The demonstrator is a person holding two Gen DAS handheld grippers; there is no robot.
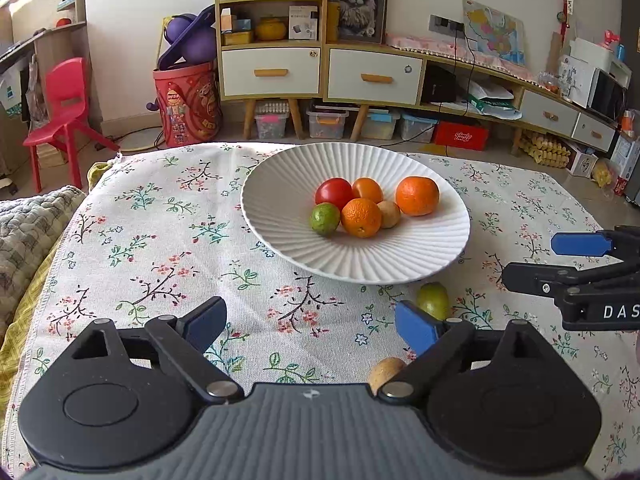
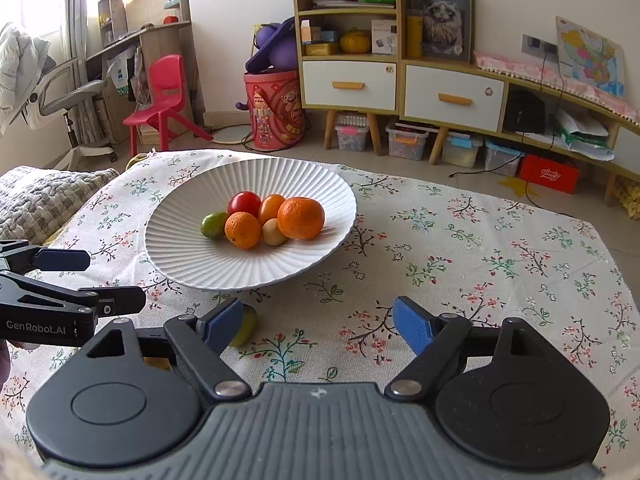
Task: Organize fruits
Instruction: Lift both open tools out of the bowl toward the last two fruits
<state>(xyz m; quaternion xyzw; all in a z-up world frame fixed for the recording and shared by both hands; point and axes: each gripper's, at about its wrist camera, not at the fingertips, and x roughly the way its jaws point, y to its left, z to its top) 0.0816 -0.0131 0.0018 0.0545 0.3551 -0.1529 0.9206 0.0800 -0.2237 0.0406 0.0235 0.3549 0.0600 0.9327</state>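
A white ribbed plate on the floral cloth holds several fruits: a red tomato, two oranges, a green lime and a small brown fruit. On the cloth in front of the plate lie a green fruit and a brown fruit. My left gripper is open with nothing between its blue pads. My right gripper is open too, empty, its left pad just in front of the green fruit.
The floral cloth covers a low table; a knitted blanket lies at its left. Behind stand a red chair, a red bucket and a shelf unit with drawers. Each gripper shows in the other's view at the side.
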